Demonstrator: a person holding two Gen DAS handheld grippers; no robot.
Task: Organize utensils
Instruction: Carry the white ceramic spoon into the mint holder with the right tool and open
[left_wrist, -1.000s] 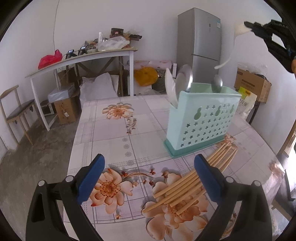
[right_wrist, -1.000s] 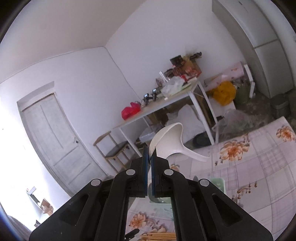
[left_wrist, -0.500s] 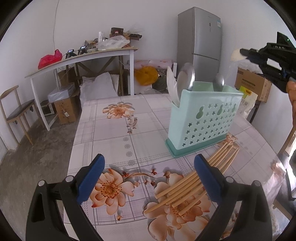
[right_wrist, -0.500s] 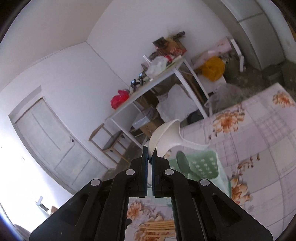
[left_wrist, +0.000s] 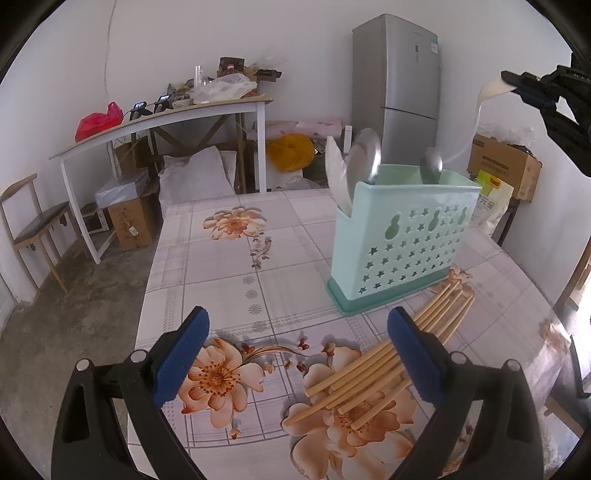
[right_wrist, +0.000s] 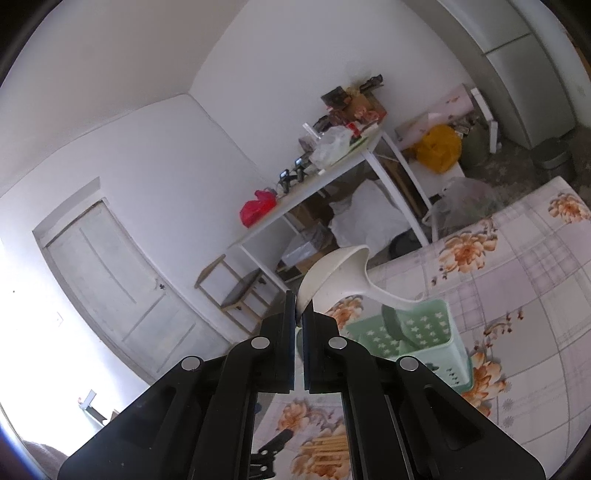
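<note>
Right gripper pinches white spoon, seemingly above caddy.

free: tablecloth left | blocked: holder, chopsticks right

Mint star-pierced caddy on floral tablecloth.

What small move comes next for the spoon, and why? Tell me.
Probably lower it: the right gripper pinches the white spoon by its bowl rim, handle hanging over the green holder, not yet inside.
</note>
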